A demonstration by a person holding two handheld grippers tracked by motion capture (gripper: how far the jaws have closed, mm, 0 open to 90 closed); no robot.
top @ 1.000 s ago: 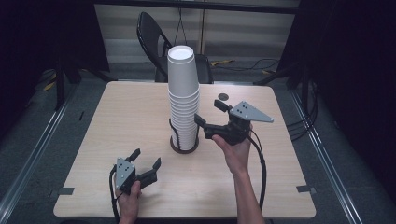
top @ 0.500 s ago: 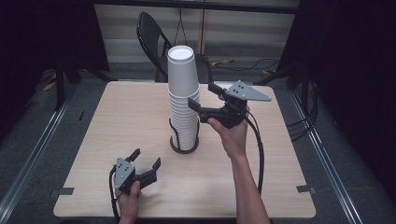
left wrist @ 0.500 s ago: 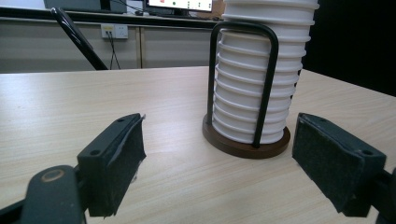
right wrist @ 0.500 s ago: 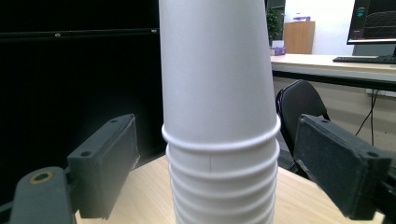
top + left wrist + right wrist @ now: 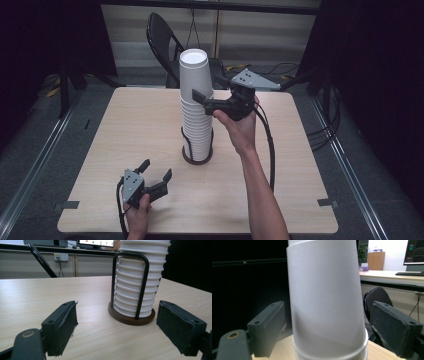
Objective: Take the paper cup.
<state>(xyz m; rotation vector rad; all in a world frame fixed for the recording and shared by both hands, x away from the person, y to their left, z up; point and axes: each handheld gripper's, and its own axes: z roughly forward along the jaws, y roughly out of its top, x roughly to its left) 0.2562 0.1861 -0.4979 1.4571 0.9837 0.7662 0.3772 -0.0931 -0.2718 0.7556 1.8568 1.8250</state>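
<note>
Your right gripper (image 5: 202, 96) had climbed from low beside the stack a second earlier to the level of the topmost cup, and its black jaws stood wide apart with that upside-down white paper cup (image 5: 325, 297) between them, neither pad touching its wall yet in the right gripper view. That cup capped the tall stack of nested white paper cups (image 5: 196, 117), which stood in a round dark wooden holder with a black wire loop (image 5: 131, 315) near the middle of the pale wooden table (image 5: 125, 125). The climb suggested you were lining up to take the top cup off, and the grip was not yet made; the jaws needed to close gently, since a thin paper wall would likely dent under a hard squeeze. Your left gripper (image 5: 156, 176) had stayed where it was, low on the near left of the table, jaws wide open and holding nothing, pointed at the holder's base, well apart from it. Behind the table stood a black folding chair (image 5: 162, 32)
</note>
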